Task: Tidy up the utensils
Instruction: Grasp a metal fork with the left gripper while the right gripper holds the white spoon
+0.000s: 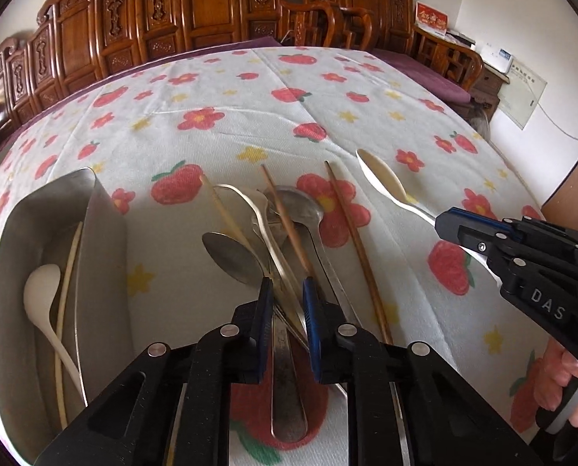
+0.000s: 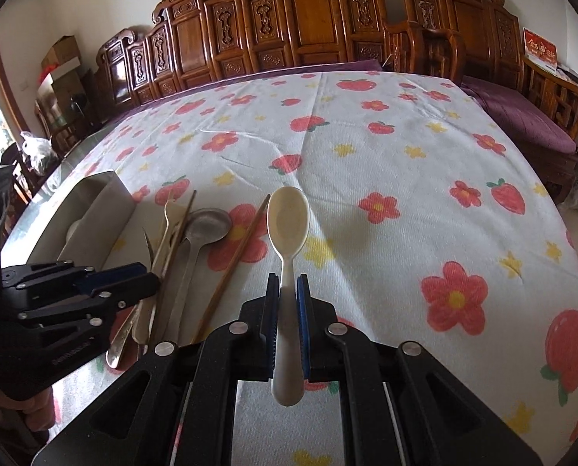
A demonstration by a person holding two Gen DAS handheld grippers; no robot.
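The right gripper [image 2: 287, 283] pinches the white spoon [image 2: 289, 213] by its handle, bowl pointing to twelve o'clock; the steel tray [image 2: 106, 198] lies at ten o'clock, nearer the left gripper [image 1: 287, 291], whose narrowed jaws straddle the piled metal spoons [image 1: 289, 349]; whether they press I cannot tell.

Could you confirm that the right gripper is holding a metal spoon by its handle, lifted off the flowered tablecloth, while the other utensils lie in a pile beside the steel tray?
Not quite: the right gripper holds a white spoon, not a metal one, as the right wrist view shows. The rest stands: it grips the handle, and the other utensils lie piled beside the steel tray.
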